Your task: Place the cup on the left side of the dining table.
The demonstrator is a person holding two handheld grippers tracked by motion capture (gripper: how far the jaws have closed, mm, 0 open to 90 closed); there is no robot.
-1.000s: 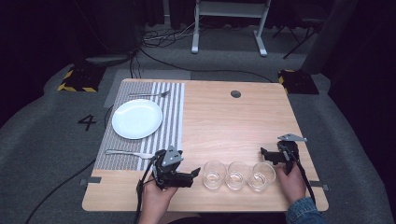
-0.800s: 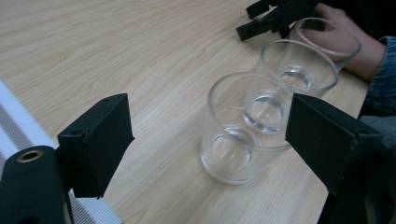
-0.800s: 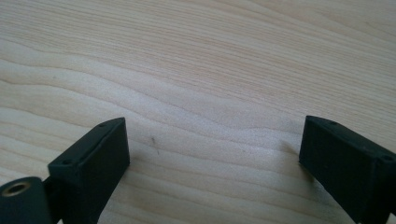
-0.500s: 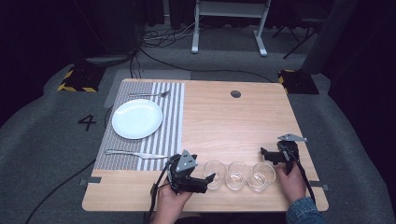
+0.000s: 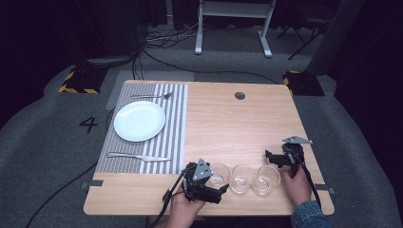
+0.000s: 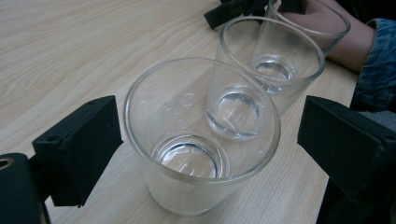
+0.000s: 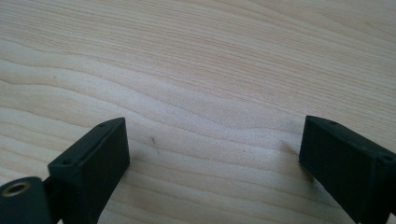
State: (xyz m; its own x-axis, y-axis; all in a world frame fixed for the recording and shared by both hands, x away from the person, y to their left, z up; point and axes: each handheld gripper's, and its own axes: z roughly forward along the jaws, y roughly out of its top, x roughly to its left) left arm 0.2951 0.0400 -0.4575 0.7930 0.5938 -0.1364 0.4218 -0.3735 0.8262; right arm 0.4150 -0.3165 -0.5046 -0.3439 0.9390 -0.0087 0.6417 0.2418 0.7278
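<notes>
Since the earlier frames, our left claw (image 6: 205, 154) has moved right along the near edge, and now its spread jaws stand on both sides of the nearest glass (image 6: 201, 135) without pressing it. We see three clear, round, thick-bottomed glasses in one row at 6 o'clock on the pale wooden worktop (image 5: 237, 128); the middle glass (image 6: 266, 70) touches or nearly touches the nearest. Our right claw (image 7: 210, 158) is released over bare wood, beside the far glass (image 5: 266, 179). At 10 o'clock a white plate (image 5: 139, 120) lies on a striped mat (image 5: 173, 137).
</notes>
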